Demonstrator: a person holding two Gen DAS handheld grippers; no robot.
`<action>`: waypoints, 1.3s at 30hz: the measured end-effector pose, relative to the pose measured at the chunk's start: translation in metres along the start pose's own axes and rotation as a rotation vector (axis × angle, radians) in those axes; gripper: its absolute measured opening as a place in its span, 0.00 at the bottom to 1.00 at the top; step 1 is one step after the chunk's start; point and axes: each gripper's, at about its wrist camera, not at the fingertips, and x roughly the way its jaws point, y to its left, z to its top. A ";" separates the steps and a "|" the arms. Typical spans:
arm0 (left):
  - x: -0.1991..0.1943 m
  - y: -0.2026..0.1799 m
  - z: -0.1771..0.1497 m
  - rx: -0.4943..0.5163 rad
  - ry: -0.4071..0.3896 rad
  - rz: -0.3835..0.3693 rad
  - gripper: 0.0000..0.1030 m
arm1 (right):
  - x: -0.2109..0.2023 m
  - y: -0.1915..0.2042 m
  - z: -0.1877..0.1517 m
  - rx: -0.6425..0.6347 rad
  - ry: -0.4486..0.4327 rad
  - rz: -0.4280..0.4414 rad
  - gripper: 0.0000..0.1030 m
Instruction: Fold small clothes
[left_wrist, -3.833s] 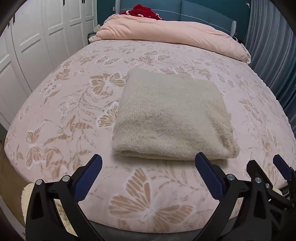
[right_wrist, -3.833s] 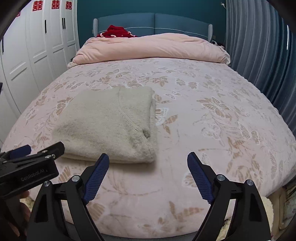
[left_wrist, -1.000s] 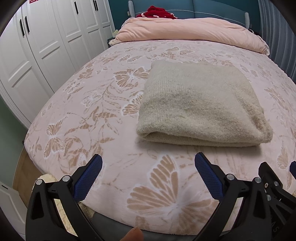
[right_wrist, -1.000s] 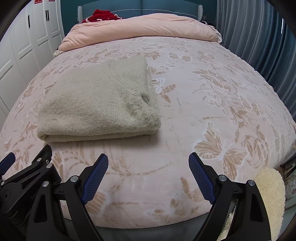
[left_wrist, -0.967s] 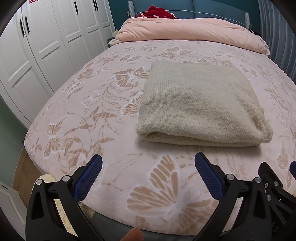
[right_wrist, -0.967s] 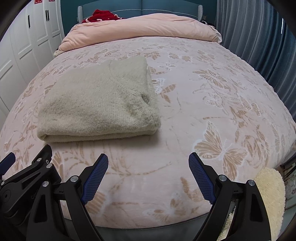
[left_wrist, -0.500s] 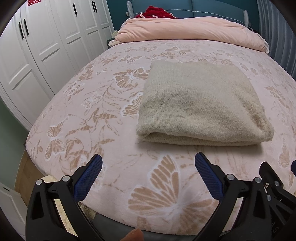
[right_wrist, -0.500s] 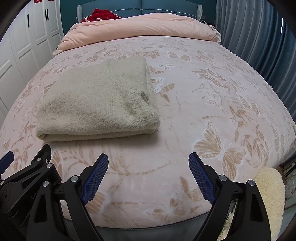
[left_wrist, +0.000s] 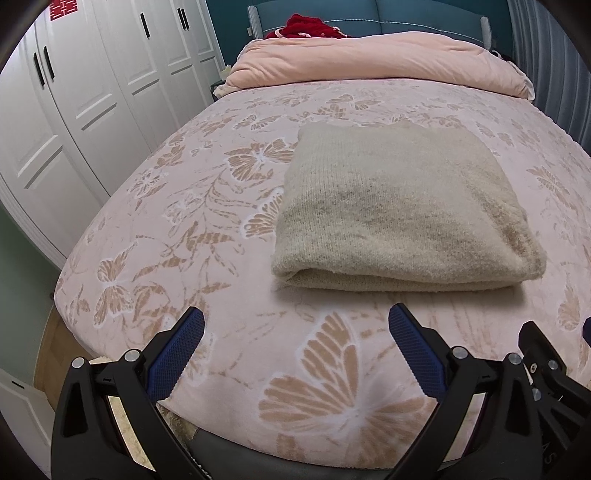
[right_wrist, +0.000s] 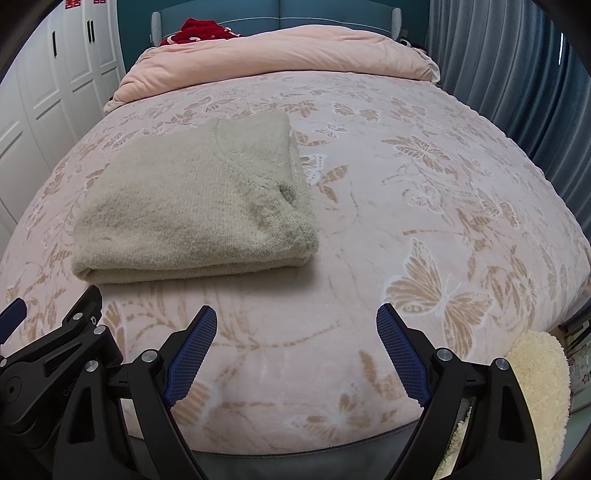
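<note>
A beige knitted sweater (left_wrist: 399, 210) lies folded into a neat rectangle on the pink butterfly-patterned bed (left_wrist: 184, 221). It also shows in the right wrist view (right_wrist: 195, 199), left of centre. My left gripper (left_wrist: 295, 325) is open and empty, hovering over the bed's near edge, short of the sweater. My right gripper (right_wrist: 295, 325) is open and empty, over the near edge, to the right of the sweater's front. The left gripper's body shows at the lower left of the right wrist view.
A rolled pink duvet (left_wrist: 369, 62) lies across the head of the bed with a red garment (left_wrist: 310, 27) behind it. White wardrobe doors (left_wrist: 74, 92) stand on the left, grey-blue curtains (right_wrist: 517, 74) on the right. A cream fluffy rug (right_wrist: 539, 387) lies on the floor.
Both grippers have drawn back slightly from the sweater over the last seconds and stayed open. In the last half second almost nothing moved. The sweater has not shifted.
</note>
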 end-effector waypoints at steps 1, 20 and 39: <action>-0.001 0.000 0.000 0.000 -0.005 0.005 0.95 | 0.000 0.000 0.000 0.002 0.000 -0.001 0.84; 0.000 -0.003 -0.006 0.004 0.002 -0.002 0.87 | -0.001 0.004 -0.003 0.021 0.008 -0.028 0.81; 0.003 -0.003 -0.006 -0.005 0.019 -0.010 0.86 | 0.000 0.004 -0.004 0.023 0.008 -0.030 0.81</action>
